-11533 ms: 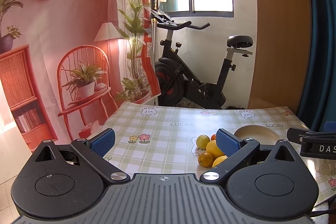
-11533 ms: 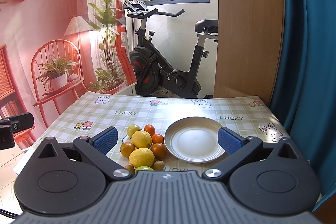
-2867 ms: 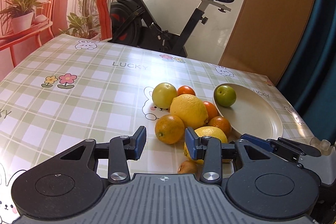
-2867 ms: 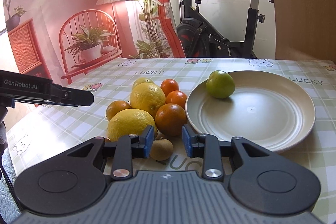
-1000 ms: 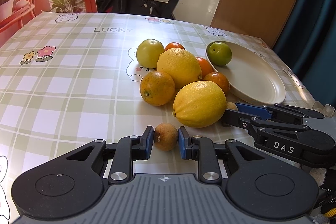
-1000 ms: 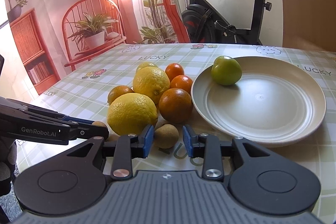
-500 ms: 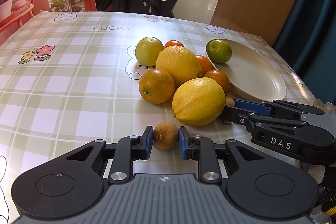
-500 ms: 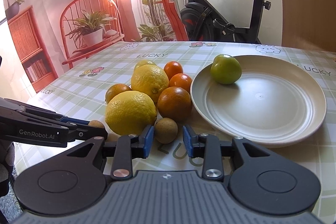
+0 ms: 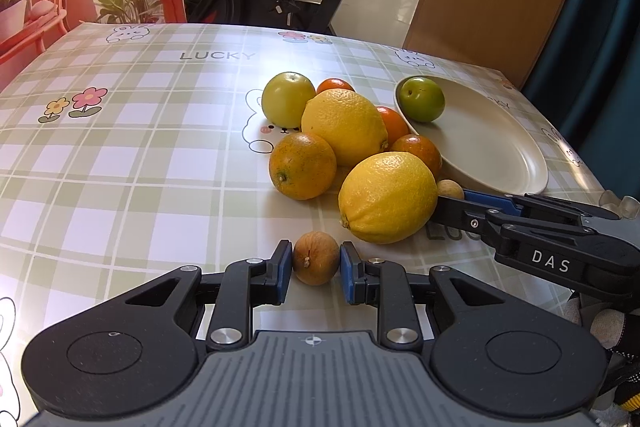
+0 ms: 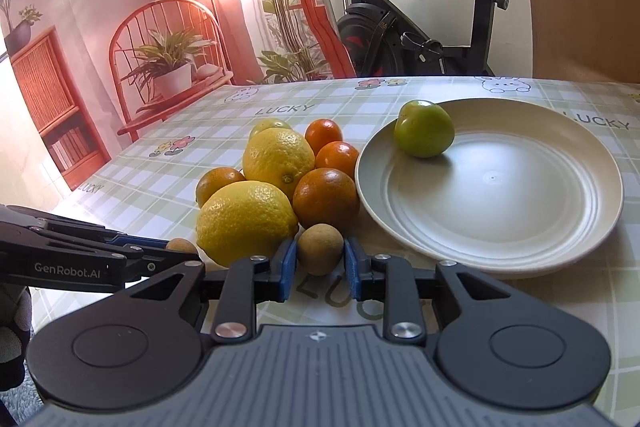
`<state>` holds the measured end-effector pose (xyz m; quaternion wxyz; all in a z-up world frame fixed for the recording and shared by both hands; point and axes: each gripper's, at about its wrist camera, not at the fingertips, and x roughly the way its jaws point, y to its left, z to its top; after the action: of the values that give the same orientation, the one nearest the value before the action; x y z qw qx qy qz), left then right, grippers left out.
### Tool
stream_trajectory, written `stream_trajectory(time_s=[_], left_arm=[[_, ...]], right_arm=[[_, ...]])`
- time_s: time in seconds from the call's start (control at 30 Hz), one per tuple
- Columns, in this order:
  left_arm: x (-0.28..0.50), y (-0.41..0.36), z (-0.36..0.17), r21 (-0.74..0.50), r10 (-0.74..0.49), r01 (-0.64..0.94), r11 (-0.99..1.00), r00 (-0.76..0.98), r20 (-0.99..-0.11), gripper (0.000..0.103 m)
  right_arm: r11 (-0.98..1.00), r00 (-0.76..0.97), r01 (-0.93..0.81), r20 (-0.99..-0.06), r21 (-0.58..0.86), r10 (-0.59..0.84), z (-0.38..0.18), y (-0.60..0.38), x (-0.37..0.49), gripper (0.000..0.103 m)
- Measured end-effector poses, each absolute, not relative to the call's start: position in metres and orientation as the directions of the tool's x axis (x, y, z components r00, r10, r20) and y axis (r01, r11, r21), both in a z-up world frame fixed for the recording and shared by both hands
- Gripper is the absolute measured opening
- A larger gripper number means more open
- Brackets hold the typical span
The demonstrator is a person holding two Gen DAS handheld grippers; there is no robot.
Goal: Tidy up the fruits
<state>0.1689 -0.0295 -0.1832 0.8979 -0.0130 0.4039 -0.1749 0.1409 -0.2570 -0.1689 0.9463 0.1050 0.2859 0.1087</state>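
Left gripper point(image 9: 312, 264): fingers pinch small brown fruit point(image 9: 315, 258) on table point(image 9: 120, 155), just in front of big lemon point(image 9: 387, 197). Right gripper point(image 10: 320, 255): fingers close around second brown fruit point(image 10: 320, 248), beside plate point(image 10: 520, 227); contact looks made, but cannot be sure.

Doing it well: squeeze lightly, lift straight up, clear lemon so pile stays put, set down on plate away from green fruit point(image 10: 424, 128).

Hard to see: table contact under both fruits; far yellow-green fruit point(image 10: 269, 125) mostly hidden behind lemon.
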Motion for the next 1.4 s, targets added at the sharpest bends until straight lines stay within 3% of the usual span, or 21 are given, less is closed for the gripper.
stream_trajectory(time_s=[0.43,0.63,0.8,1.17,1.4], left_arm=[[0.162,-0.031,-0.15,-0.087,-0.298,0.313,0.946,0.728,-0.617,0.027],[0.177,-0.054,-0.129,-0.051,-0.35,0.393,0.918,0.746,-0.566,0.027],[0.208,-0.087,-0.117,-0.09,-0.434,0.462,0.882,0.724,-0.537,0.027],[0.265,-0.165,-0.16,-0.089,-0.444,0.521,0.849,0.612,-0.654,0.027],[0.29,-0.16,-0.176,-0.198,-0.45,0.453,0.869,0.557,-0.699,0.027]], right_arm=[[0.957,0.876,-0.123,-0.425,0.261,0.228,-0.16,-0.262,0.123,0.028],[0.958,0.907,-0.051,-0.388,0.284,0.164,-0.148,-0.284,0.127,0.028],[0.976,0.911,-0.001,-0.402,0.217,0.09,-0.147,-0.301,0.142,0.028],[0.981,0.907,0.069,-0.421,0.18,0.013,-0.156,-0.314,0.159,0.028],[0.98,0.878,0.066,-0.477,0.186,0.031,-0.159,-0.316,0.184,0.028]])
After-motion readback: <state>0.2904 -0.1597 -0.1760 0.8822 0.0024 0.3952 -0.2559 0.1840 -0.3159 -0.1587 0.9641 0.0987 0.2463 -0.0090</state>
